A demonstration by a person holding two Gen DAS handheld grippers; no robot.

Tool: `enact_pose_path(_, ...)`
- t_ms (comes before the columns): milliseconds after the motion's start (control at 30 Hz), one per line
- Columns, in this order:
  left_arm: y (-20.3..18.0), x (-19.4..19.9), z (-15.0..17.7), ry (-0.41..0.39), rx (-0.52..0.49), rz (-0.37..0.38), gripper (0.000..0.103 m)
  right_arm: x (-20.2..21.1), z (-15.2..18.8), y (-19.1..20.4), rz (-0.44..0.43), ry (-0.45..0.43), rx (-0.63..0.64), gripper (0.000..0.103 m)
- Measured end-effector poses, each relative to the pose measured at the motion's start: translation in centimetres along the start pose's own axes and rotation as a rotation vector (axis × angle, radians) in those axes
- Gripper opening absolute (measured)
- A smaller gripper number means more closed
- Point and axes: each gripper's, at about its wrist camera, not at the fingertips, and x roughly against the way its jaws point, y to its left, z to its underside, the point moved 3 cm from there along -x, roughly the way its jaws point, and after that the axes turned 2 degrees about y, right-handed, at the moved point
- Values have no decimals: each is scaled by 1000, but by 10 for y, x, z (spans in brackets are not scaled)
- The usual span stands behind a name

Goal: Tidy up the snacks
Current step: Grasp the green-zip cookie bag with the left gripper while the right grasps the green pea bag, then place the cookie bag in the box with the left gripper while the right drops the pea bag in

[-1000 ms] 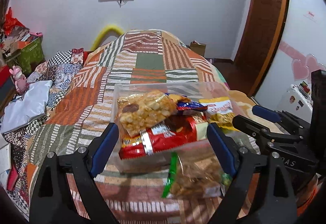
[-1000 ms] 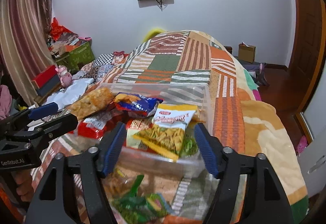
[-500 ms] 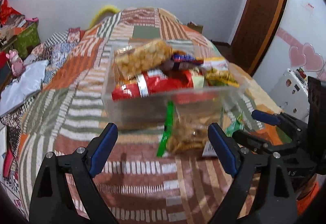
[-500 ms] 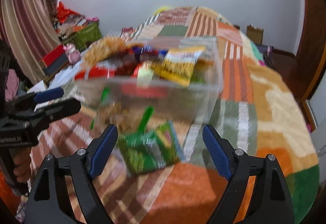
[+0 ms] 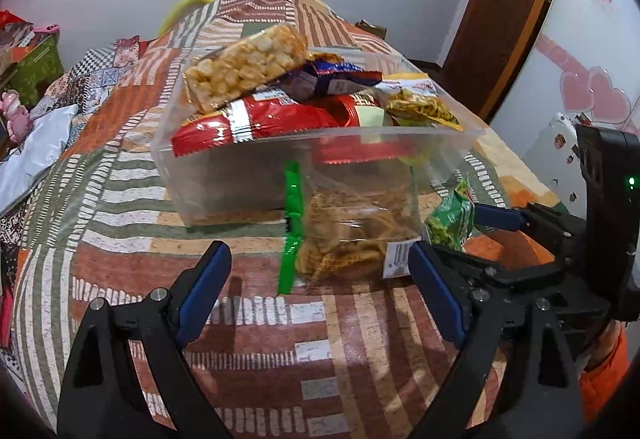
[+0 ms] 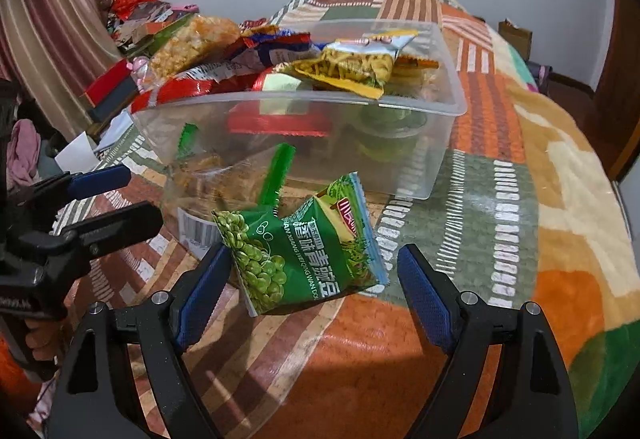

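Both claws are angled downward toward the bed, in front of the clear tub heaped with snack packs. The left claw is held with its jaws apart, the clear bag of fried snacks just beyond its tips, leaning on the tub's near wall. The right claw has just been closing, but its jaws are still apart; the green pea packet, lying before the tub, is seen between them, ungripped.
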Motion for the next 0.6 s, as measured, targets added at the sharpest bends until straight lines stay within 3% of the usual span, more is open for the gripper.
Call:
enact_pose_path(267,-14,-17,-6,38,-16,-2,91,4,4,-9,-15,-24,-29,60)
enact_pose_path(600,-20,-51,-19,120,11,0,91,14,8,-25,-4,-56,-64,58)
